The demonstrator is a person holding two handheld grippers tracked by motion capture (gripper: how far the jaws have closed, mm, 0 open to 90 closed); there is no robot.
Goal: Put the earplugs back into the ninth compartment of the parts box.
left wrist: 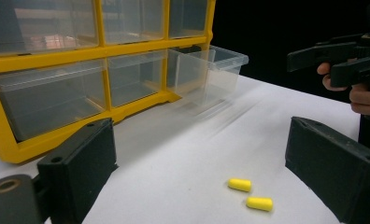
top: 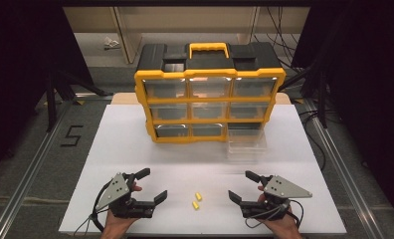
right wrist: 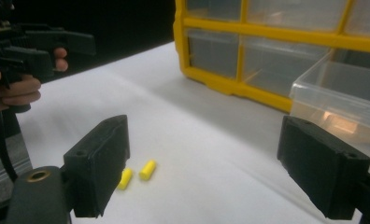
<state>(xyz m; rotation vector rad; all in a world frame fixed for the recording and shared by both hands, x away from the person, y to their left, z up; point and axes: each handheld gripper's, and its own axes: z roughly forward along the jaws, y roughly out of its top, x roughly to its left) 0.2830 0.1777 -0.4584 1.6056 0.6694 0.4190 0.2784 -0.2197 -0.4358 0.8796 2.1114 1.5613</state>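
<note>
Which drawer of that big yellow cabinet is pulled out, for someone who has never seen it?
Start at the yellow-framed drawer cabinet with a black top at the white table's far side. Follow its bottom row to the right end: the clear plastic drawer there juts toward the person, while its neighbours sit flush.

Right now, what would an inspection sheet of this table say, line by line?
Surface: white tabletop, flat and bare at the sides.
Job's things: two small yellow foam plugs between the grippers; yellow-framed organiser of clear plastic drawers, its bottom right clear drawer pulled out.
Clutter: nothing seen.
Grippers: left gripper open; right gripper open; both hand-held, holding nothing.
Cables: black cable trails from the left gripper.
Surroundings: grey floor marked 5, dark stands.
</note>
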